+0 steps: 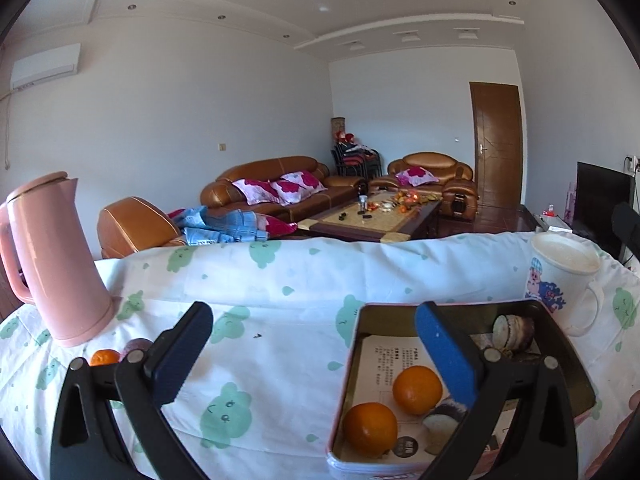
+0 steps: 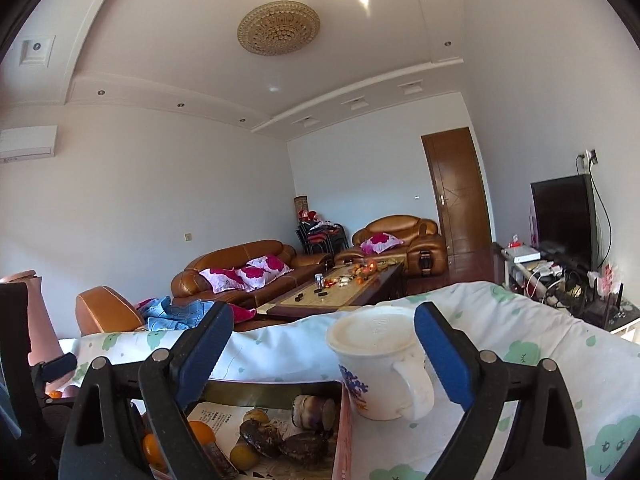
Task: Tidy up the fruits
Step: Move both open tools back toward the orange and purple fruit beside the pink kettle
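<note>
So both our grippers are spread wide with nothing between the pads right now. The left gripper [image 1: 314, 344] hangs over the table [image 1: 280, 280], one finger above the near-left part of the tin [image 1: 560, 312]. The right gripper [image 2: 324, 344] sits higher, looking across the tin's far edge toward the mug [image 2: 380, 372], which stands just beside the tin's far-right corner.

In the tin we've got two oranges [image 1: 417, 390] near its front-left corner, plus some dark round pastries further in. There's a small orange [image 1: 105, 357] out on the cloth, tucked by the base of the pink kettle [image 1: 52, 264] near the table's left edge, next to something purplish we can't make out.

Our guess: that stray is next. We'd keep the left jaws wide, come in low from the side away from the kettle, and close gently so it doesn't roll.
</note>
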A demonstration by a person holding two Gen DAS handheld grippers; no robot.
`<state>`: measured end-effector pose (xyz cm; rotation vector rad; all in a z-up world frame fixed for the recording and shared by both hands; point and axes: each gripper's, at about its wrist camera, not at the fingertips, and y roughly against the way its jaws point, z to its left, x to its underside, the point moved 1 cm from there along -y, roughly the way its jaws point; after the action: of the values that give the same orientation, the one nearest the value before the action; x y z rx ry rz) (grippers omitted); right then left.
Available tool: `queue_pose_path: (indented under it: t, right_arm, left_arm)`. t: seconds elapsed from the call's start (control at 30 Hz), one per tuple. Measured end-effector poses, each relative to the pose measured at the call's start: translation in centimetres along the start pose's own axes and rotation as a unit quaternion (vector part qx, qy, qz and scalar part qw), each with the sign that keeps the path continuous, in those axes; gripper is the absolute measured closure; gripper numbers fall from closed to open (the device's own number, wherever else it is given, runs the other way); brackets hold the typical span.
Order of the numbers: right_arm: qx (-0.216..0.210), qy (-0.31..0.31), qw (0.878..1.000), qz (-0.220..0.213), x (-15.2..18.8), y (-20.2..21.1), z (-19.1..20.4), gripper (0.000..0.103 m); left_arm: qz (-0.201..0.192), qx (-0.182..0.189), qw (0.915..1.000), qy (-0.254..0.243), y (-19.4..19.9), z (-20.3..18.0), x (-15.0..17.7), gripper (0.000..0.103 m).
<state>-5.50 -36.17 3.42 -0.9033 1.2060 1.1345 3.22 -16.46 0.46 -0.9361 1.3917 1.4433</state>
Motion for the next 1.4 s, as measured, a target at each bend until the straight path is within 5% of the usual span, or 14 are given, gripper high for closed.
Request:
queue_pose_path:
  t: [0.23,0.57,1.17,1.4]
  right_arm:
    - [0.012,0.024,0.999,-0.044,-0.2,1.9,1.2,0.001]
    - [0.007,0.070,0.994,-0.087,-0.1,3.9,3.1,0.001]
    - [0.027,0.121,0.988,-0.094,0.1,4.6,5.0,0.001]
    - [0.026,0.079,0.995,-0.060,0.0,3.9,5.6,0.001]
  left_arm:
    - [-0.053,-0.034,0.9980,0.006,1.8,1.8,0.0,0.000]
    - [-0.016,-0.009,0.9987,0.047,1.6,3.6,0.7,0.000]
    - [-0.004,0.034,0.9987,0.038,3.6,5.9,1.9,0.000]
    - [0.009,0.059,0.9976,0.034,3.9,7.0,2.2,0.000]
